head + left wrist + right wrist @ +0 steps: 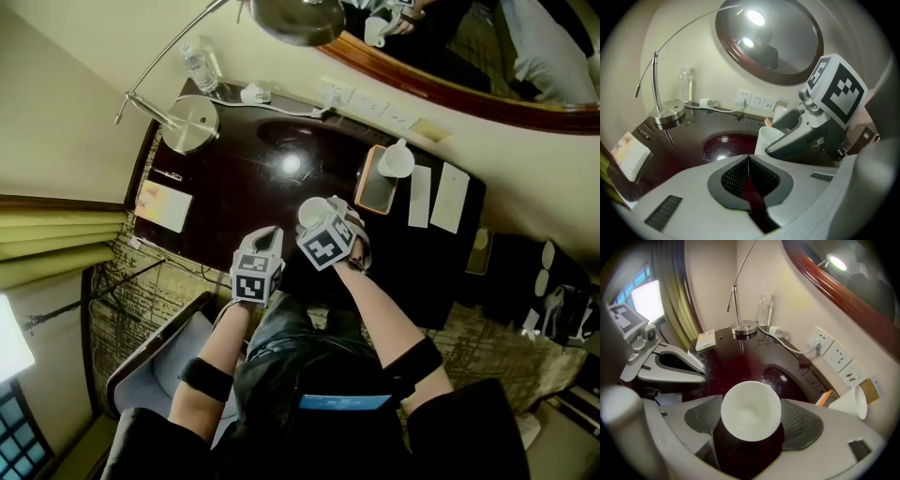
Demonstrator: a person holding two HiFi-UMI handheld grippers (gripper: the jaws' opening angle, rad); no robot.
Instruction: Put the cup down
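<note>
Right gripper [752, 422] gripped the white cup [750, 405] over the dark desk [234, 192] — pads against both its sides. Left gripper [749, 161] closed tight, empty — just beside.

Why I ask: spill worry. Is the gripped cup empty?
Yes, the right gripper view looks straight into the cup, bare white inside.

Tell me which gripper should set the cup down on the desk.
Right. The right gripper holds the cup between its pads, above the dark desk. The left gripper is shut with nothing in it, off to the side.
</note>
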